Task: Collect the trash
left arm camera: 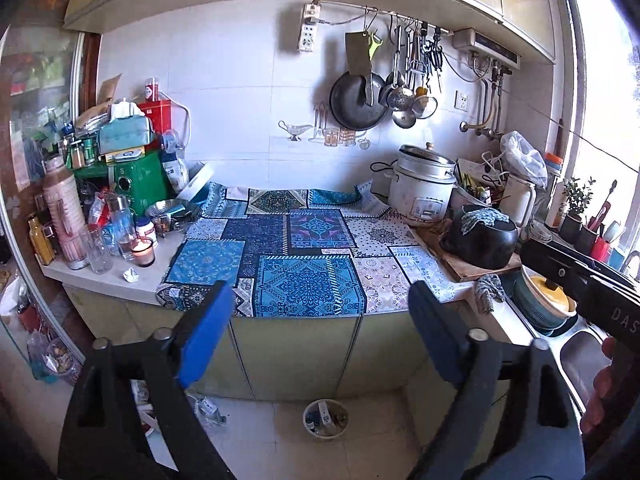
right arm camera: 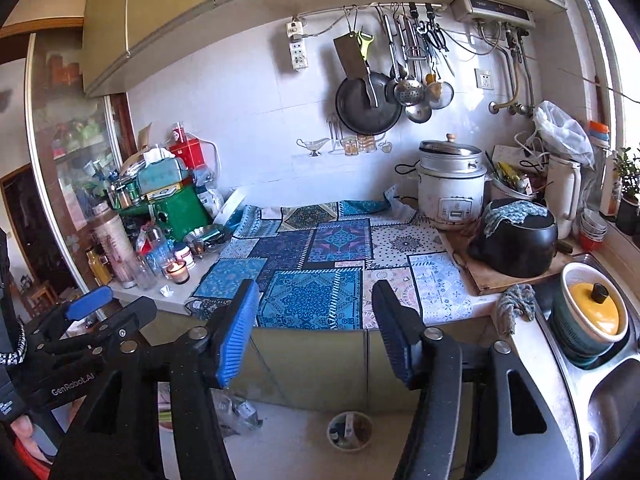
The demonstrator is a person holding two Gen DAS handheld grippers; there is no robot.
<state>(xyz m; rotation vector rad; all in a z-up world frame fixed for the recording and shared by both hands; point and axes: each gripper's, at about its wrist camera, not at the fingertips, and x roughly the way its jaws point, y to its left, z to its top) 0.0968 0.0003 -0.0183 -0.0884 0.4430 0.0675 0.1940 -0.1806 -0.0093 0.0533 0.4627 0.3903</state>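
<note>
Crumpled paper scrap [left arm camera: 131, 275] on bare table [left arm camera: 120, 286] near front left corner, beside lit candle [left arm camera: 143, 249]; patterned cloth [left arm camera: 304, 256] clear of litter. Waste bin [left arm camera: 325, 417] on floor below, already holding items. Left hand-held gripper [left arm camera: 316, 334] and right hand-held gripper [right arm camera: 316, 332]: both apart, empty, raised. Step judged: locating next piece. Next move calls for reaching left to the scrap.

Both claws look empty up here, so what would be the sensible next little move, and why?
Probably lower the left gripper toward the small crumpled white paper scrap on the bare countertop edge beside the lit candle in a glass. Both it and the right gripper are open with nothing between the pads, the scrap looks like trash, and the small round bin waits on the floor below.
</note>
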